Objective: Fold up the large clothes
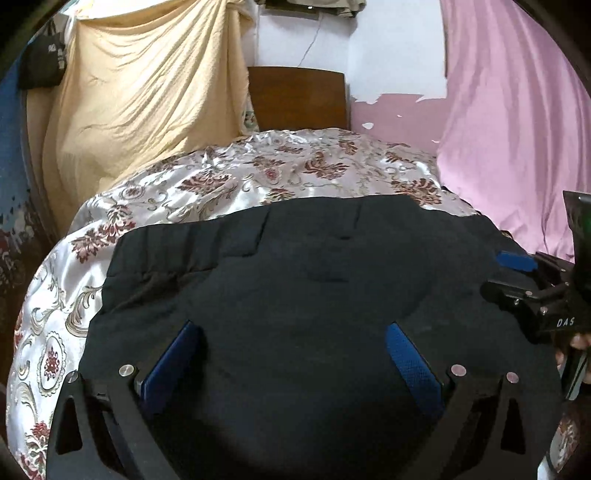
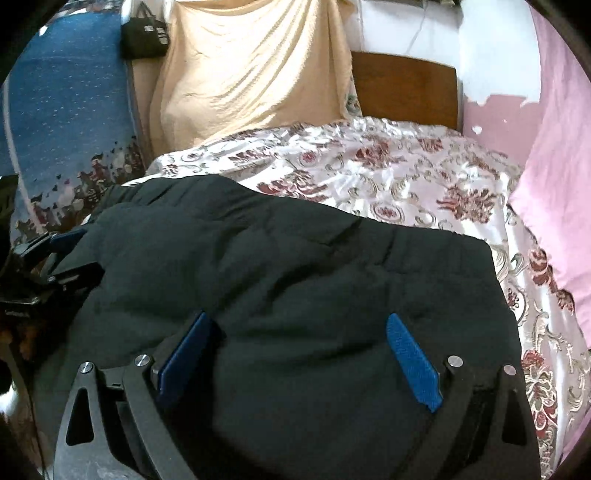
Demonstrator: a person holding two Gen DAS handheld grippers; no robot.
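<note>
A large black garment (image 1: 295, 288) lies spread on the floral bedspread (image 1: 221, 177), its waistband edge toward the headboard. It also fills the right wrist view (image 2: 288, 266). My left gripper (image 1: 291, 332) hovers over the near part of the garment with its blue fingers wide apart and nothing between them. My right gripper (image 2: 299, 325) is also open over the garment, empty. The right gripper shows at the right edge of the left wrist view (image 1: 517, 262). The left gripper shows at the left edge of the right wrist view (image 2: 66, 236).
A wooden headboard (image 1: 299, 98) stands at the back. A yellow sheet (image 1: 147, 92) hangs at the left, a pink sheet (image 1: 509, 129) at the right. A blue patterned cloth (image 2: 66, 110) and a black bag (image 2: 144, 35) hang at the far left.
</note>
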